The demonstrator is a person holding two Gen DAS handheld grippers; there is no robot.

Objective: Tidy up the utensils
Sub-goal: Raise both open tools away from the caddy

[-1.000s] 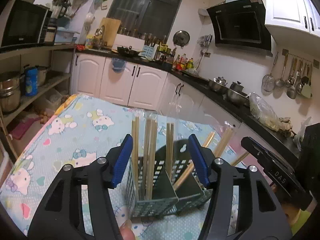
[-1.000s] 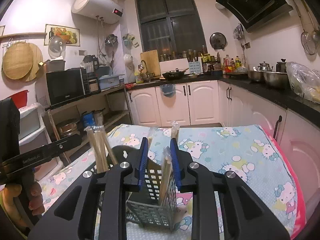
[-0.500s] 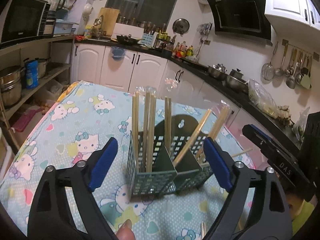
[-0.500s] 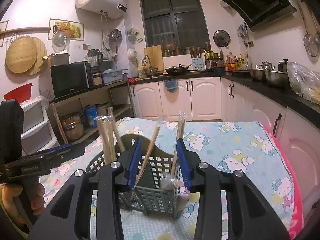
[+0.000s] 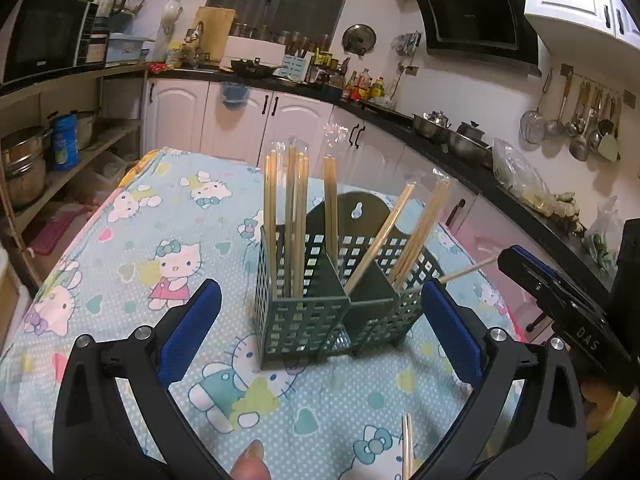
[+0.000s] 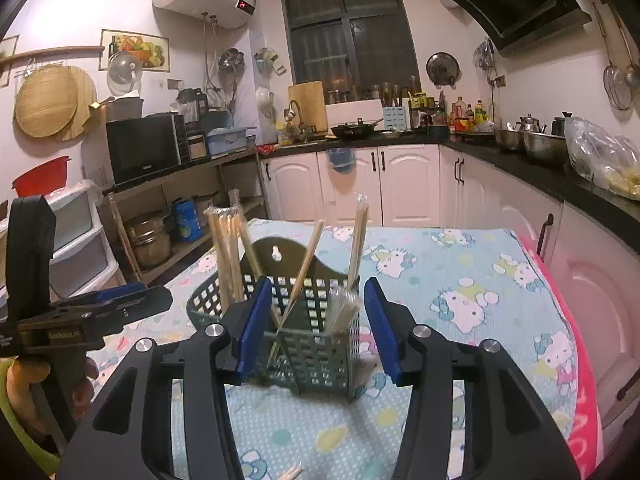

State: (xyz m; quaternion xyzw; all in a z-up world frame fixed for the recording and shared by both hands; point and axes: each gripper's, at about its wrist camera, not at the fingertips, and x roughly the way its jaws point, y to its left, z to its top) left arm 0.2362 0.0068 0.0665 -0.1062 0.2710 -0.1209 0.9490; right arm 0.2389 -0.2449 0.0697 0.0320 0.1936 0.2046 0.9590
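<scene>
A dark green perforated utensil holder (image 5: 316, 312) (image 6: 316, 344) stands on the Hello Kitty tablecloth (image 5: 160, 248). Several plastic-wrapped wooden chopstick pairs stand in it: upright ones (image 5: 294, 216) in its left compartment, leaning ones (image 5: 416, 228) in the right. My left gripper (image 5: 320, 332) is wide open and empty, just in front of the holder. My right gripper (image 6: 316, 328) is open and empty, its blue pads either side of the holder's near compartment without touching. A loose chopstick pair (image 5: 407, 452) lies on the cloth near me.
The right gripper's body (image 5: 568, 312) shows at the right in the left wrist view; the left gripper's body (image 6: 72, 320) shows at the left in the right wrist view. Kitchen cabinets (image 6: 384, 184) and a black counter (image 6: 560, 176) surround the table. A pink table edge (image 6: 576, 352) runs right.
Both grippers opened wider and drew back from the holder. The right gripper let go of a wrapped chopstick pair, which now stands in the holder's near compartment.
</scene>
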